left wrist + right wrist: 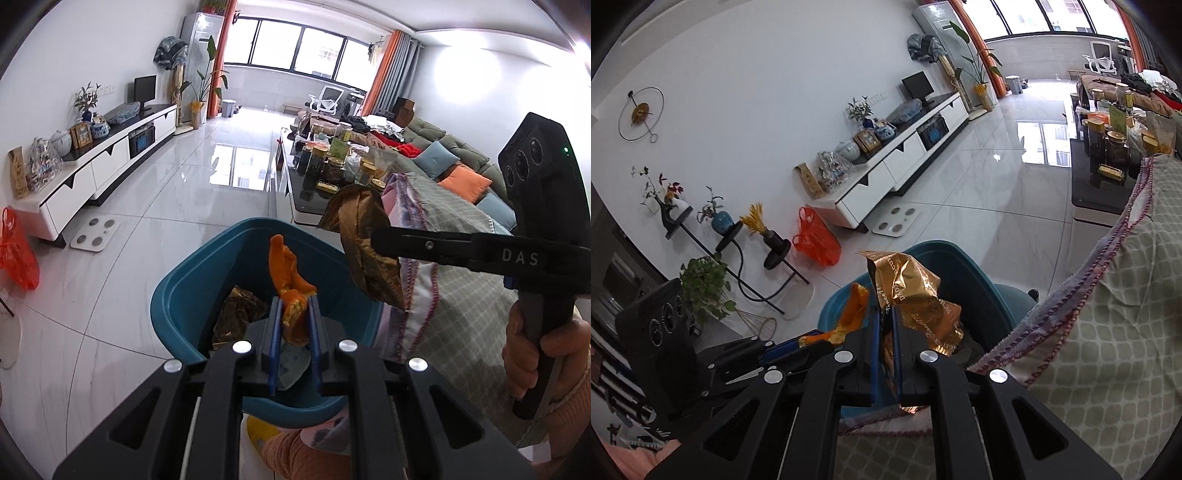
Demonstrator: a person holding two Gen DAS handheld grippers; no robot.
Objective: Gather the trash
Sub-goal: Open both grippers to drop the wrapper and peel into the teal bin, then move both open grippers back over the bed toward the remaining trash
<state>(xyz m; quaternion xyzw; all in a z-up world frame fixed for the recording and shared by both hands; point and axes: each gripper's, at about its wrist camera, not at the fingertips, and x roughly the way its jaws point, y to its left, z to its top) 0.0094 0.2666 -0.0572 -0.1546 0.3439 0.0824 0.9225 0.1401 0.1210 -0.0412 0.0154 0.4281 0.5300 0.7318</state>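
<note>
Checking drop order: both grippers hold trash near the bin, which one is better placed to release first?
Left. The left gripper holds the orange peel directly over the blue bin; the right gripper's gold wrapper hangs nearer the rim.

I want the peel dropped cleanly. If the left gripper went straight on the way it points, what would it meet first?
Probably the teal bin: the left gripper, shut on the orange peel, points down into its opening, towards the brown wrapper already inside. Depth is unclear.

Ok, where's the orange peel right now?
The orange peel is clamped in the left gripper, held over the open blue bin, just left of the gold wrapper in the right gripper.
</note>
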